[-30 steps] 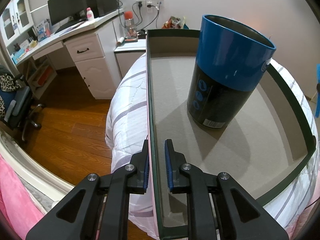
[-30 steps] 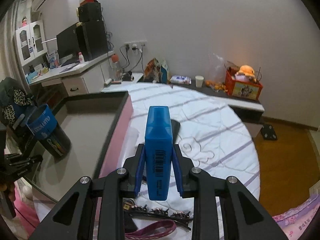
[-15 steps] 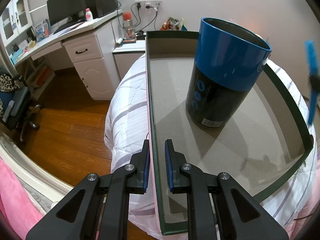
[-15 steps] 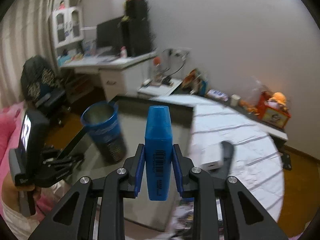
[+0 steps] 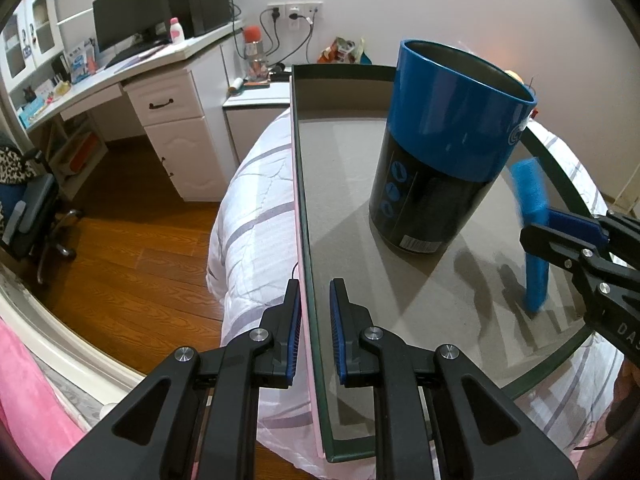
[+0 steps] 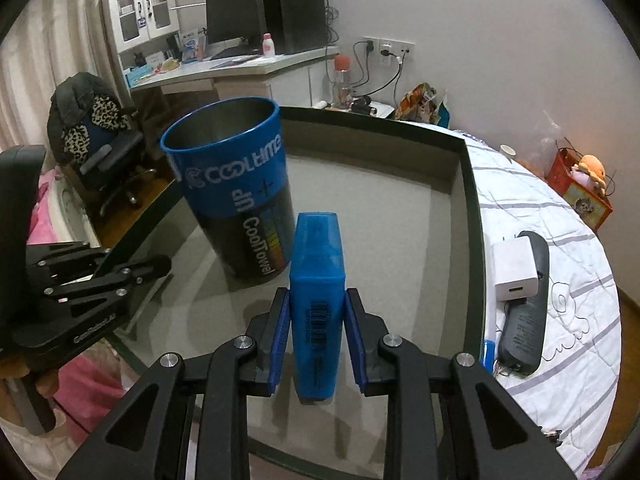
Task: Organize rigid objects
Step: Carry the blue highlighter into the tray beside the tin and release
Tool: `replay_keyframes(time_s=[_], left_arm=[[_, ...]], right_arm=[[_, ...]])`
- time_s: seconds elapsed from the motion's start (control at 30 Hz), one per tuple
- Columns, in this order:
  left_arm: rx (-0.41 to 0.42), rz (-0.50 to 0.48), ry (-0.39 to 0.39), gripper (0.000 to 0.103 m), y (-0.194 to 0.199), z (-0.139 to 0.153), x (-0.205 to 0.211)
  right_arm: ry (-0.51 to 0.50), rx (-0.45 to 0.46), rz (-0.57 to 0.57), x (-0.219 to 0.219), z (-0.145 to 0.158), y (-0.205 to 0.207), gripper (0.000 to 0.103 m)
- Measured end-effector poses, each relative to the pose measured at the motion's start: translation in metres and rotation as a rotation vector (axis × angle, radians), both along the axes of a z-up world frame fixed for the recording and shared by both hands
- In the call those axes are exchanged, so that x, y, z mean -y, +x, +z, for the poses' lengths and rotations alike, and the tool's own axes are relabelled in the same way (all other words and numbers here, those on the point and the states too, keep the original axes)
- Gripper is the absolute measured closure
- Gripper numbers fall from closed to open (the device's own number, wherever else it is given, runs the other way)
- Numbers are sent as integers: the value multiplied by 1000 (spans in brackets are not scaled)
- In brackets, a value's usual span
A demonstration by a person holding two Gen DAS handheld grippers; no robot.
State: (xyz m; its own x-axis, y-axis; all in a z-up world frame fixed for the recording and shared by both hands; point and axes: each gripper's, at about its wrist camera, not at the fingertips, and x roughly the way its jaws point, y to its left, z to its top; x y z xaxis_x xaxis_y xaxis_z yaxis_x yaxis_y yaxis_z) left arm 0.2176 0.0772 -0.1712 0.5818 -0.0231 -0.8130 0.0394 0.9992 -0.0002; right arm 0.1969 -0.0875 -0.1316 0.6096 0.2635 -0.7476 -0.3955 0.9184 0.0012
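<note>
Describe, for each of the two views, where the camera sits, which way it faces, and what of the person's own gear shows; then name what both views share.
Left wrist: sits on the left gripper, facing along the tray's wall, which its fingers straddle; the right gripper shows too.
Right wrist: sits on the right gripper, facing the blue canister while holding the highlighter; the left gripper shows.
Shared: canister, tray, highlighter.

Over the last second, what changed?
The right gripper carried the blue marker from over the bed to inside the box, beside the can. The left gripper stayed clamped on the box wall; the can didn't move.
</note>
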Motion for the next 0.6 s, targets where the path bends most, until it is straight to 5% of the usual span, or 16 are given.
replay_keyframes(time_s=[0.1,0.2,0.43,0.6], left_arm=[[0,0,1,90,0,0,0],[0,-1,0,90,0,0,0],[-1,0,2,90,0,0,-1],[-1,1,2,90,0,0,-1]], right_arm=[[9,15,-8,2,4,-1,73],[6,44,-19,3,10,-5,57],[24,112,-57,25,33,-21,53],[24,180,-128,60,51,-40,31]])
